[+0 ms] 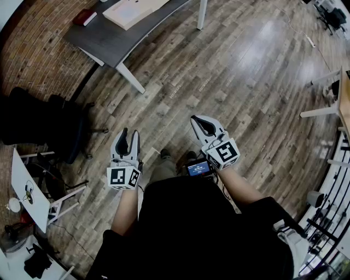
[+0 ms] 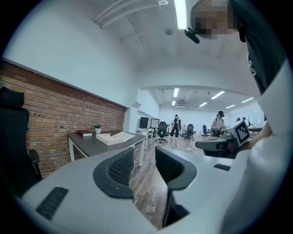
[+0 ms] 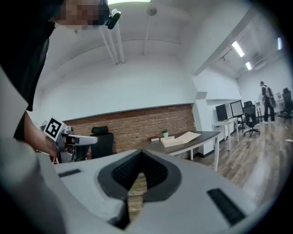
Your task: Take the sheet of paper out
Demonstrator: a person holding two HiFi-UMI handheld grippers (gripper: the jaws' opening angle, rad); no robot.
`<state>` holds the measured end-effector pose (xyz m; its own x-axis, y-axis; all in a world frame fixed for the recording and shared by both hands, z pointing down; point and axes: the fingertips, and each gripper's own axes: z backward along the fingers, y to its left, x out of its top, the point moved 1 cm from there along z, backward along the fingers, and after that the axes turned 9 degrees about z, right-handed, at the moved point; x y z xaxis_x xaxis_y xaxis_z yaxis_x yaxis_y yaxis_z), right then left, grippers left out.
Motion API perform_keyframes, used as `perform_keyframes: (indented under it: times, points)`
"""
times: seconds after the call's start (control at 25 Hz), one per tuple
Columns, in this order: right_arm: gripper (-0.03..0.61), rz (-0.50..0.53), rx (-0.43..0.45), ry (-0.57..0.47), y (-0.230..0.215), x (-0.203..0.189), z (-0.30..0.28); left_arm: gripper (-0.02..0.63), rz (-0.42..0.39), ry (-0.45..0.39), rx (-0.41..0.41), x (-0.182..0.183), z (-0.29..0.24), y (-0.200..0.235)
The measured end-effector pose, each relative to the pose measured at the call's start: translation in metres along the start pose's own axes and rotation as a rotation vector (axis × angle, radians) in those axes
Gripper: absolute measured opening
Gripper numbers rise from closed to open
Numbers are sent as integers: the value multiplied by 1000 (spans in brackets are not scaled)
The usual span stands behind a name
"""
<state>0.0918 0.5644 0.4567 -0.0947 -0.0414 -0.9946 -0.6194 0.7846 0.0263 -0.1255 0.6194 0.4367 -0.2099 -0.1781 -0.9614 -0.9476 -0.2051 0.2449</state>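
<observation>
A flat white box with a raised flap lies on a dark desk by the brick wall, well ahead of me; no separate sheet of paper can be made out. The same box shows small and far off in both gripper views. My left gripper is held level at waist height, open, with nothing between its pads. My right gripper is level beside it, its pads meeting at the tips and holding nothing. Both are far from the desk.
A red book and a small potted plant share the desk. A black office chair stands at my left, with a small white table behind it. People stand among desks at the far end of the room.
</observation>
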Motion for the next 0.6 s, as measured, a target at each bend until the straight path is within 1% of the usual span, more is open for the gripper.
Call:
perform_keyframes:
  times: [0.08, 0.2, 0.28, 0.4, 0.52, 0.6]
  points:
    - [3, 8, -9, -5, 4, 2, -1, 127, -3, 3, -12, -4, 4, 3]
    - [3, 7, -39, -10, 7, 9, 8, 126, 23, 13, -33, -11, 11, -1]
    - [3, 4, -60, -11, 6, 13, 18, 127, 25, -6, -59, -4, 13, -11]
    - [3, 17, -64, -5, 9, 18, 21, 126, 4, -41, -96, 9, 12, -21]
    - [3, 24, -64, -3, 17, 23, 16, 126, 20, -47, -103, 9, 17, -18]
    - [3, 20, -59, -19, 24, 27, 14, 126, 34, -47, -97, 5, 24, -15]
